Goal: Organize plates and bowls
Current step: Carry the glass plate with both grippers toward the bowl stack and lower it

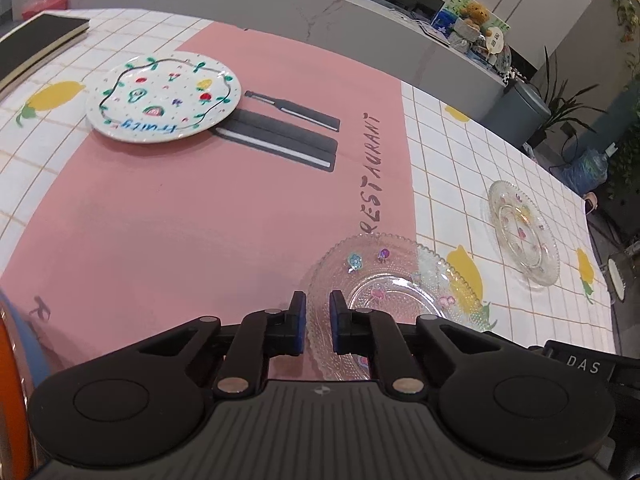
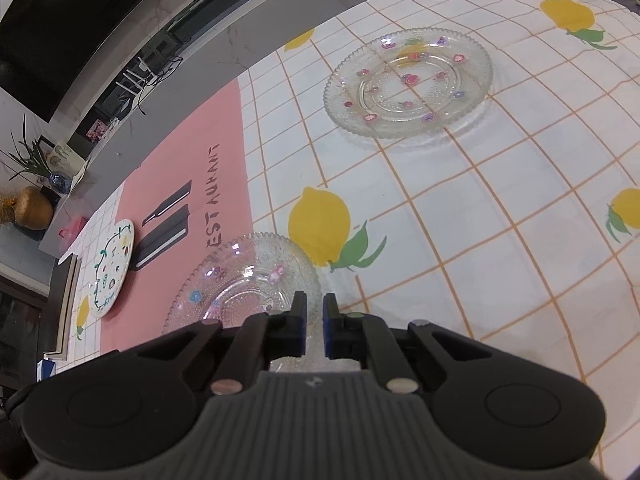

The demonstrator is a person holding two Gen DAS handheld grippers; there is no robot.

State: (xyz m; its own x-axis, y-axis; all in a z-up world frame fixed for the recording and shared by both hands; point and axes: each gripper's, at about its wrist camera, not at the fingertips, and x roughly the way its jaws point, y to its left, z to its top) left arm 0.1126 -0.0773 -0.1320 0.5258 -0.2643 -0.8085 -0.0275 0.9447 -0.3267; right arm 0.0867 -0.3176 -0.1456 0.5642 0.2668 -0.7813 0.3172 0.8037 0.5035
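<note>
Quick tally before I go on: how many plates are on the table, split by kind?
Clear glass plates: 2, the near one at the grippers and the far one on the lemon tablecloth.
White painted fruit plates: 1, on the pink mat.
Bowls: 0 in view.
Total: 3 plates.

black tongs (image 1: 318,312), blue pads, seemingly ribbed housing.

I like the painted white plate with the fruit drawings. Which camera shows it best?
The left wrist view. There the painted white plate lies fairly near, so its fruit drawings, green border and blue lettering are clear. In the right wrist view the same plate sits far off at the left, small and squeezed, its drawings hard to make out.
</note>
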